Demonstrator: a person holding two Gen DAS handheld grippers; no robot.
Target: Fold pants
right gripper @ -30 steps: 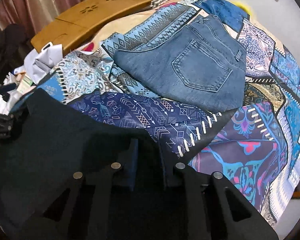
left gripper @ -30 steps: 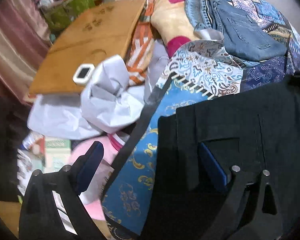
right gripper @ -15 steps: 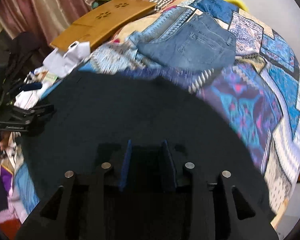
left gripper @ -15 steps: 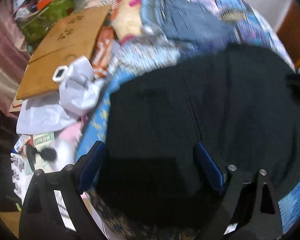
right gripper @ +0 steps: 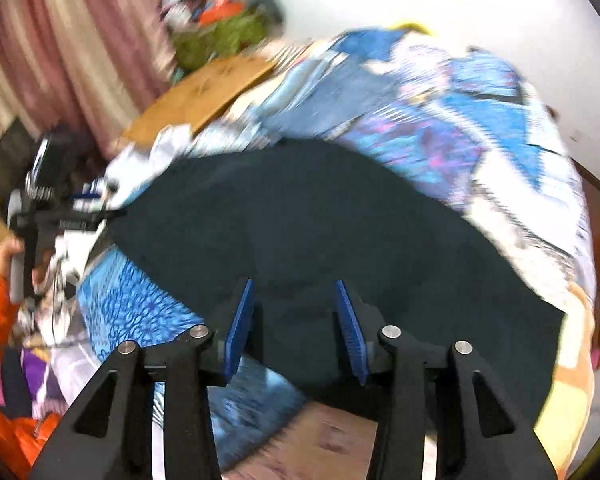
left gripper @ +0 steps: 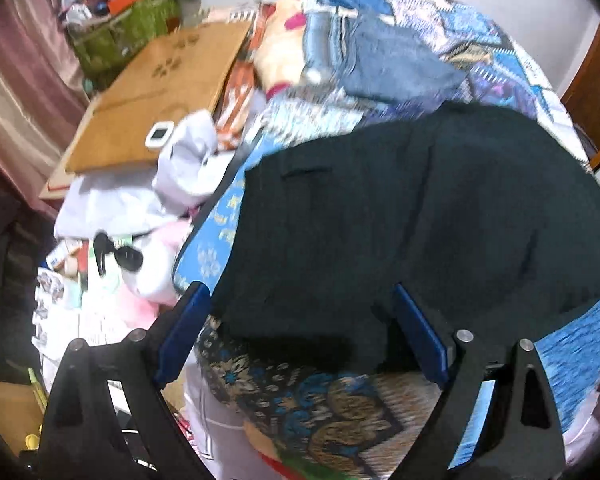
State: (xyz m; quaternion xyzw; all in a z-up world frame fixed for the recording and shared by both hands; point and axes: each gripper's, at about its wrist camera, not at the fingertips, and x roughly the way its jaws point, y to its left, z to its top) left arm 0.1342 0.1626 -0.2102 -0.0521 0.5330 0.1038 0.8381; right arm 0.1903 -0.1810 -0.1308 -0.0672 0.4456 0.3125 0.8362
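Observation:
Dark, near-black pants (left gripper: pixel 400 216) lie spread flat on the blue patterned bedspread (left gripper: pixel 216 236), near the bed's front edge. They also fill the middle of the right wrist view (right gripper: pixel 320 232). My left gripper (left gripper: pixel 300 336) is wide open and empty, above the pants' near edge. My right gripper (right gripper: pixel 296 324) is open and empty, above the pants' other near edge. The left gripper also shows at the left in the right wrist view (right gripper: pixel 60 208).
Folded blue jeans (left gripper: pixel 392 64) lie further back on the bed. A wooden lap table (left gripper: pixel 156 96) with a small white device (left gripper: pixel 160 134) stands at the left, with crumpled white cloth (left gripper: pixel 188 160) and clutter beside it. A curtain (right gripper: pixel 72 60) hangs at the left.
Both grippers have let go of the pants and pulled back toward the bed's edge. The right gripper's jaws have opened. The pants now lie flat on the bedspread.

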